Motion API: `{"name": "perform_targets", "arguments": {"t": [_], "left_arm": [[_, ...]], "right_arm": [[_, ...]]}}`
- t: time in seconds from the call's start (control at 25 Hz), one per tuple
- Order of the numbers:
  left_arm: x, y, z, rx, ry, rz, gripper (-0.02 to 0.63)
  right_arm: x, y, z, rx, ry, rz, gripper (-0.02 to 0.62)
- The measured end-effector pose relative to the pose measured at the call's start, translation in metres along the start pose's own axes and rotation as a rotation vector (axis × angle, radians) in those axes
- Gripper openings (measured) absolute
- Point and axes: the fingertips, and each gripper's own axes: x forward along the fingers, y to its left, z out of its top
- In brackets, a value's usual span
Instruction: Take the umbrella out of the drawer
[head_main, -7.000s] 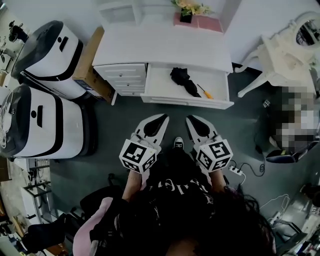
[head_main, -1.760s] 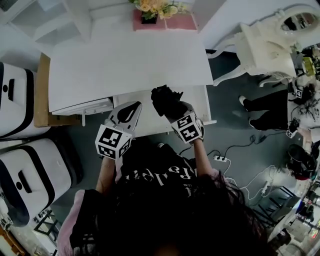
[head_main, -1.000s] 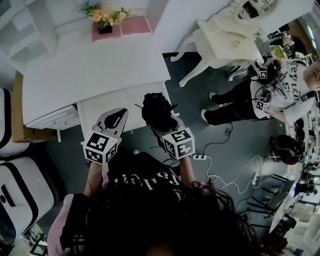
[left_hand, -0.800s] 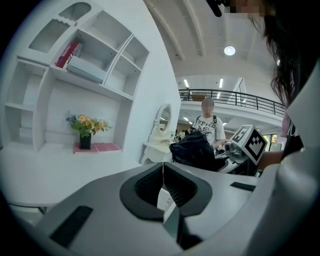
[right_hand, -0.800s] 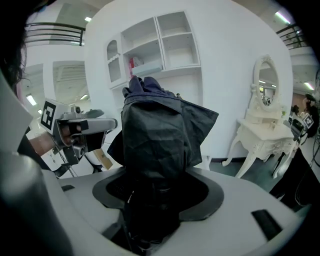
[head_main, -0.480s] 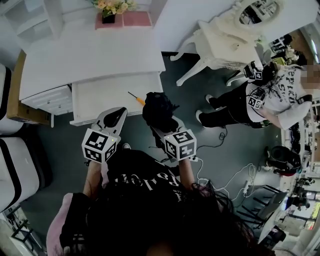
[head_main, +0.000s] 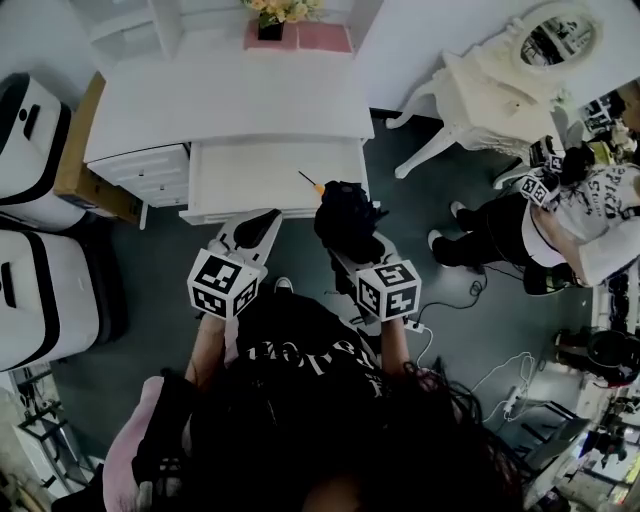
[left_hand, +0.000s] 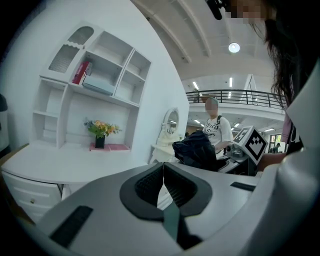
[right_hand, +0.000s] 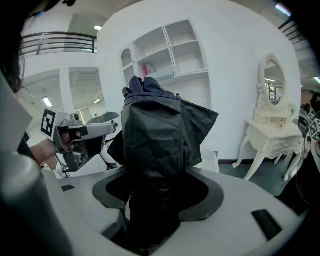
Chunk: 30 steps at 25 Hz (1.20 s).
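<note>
Pinching the folded black fabric umbrella (head_main: 345, 212), long axis pointing forward, in right gripper (head_main: 352, 243) above front of open white drawer (head_main: 250, 175); left gripper (head_main: 264, 224) pressed together.

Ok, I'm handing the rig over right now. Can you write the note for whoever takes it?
Right gripper: shut on the umbrella, which stands folded and upright in the jaws.
Left gripper: jaws together, nothing in them, held in front of the drawer.
Umbrella: lifted out, held near the drawer's front right corner.
Drawer: open, with a screwdriver lying in it.
Done: umbrella is out of the drawer.
Left: probably just set the umbrella down somewhere, perhaps on the desk.
</note>
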Motion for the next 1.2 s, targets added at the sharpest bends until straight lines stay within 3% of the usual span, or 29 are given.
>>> {"name": "perform_targets", "arguments": {"t": [0.24, 0.64, 0.96, 1.2], "left_arm": [[-0.044, 0.004, 0.005, 0.027, -0.004, 0.028, 0.014], [-0.157, 0.017, -0.024, 0.019, 0.011, 0.077, 0.014], [-0.221, -0.011, -0.057, 0.028, 0.030, 0.035, 0.014], [-0.240, -0.030, -0.078, 0.012, 0.034, 0.016, 0.014]], "right_arm": [[0.003, 0.038, 0.009, 0.003, -0.034, 0.031, 0.275], [-0.001, 0.133, -0.015, 0.084, -0.066, 0.063, 0.275], [-0.021, 0.191, -0.057, 0.115, -0.077, 0.046, 0.275], [-0.036, 0.210, -0.085, 0.149, -0.062, 0.038, 0.275]]}}
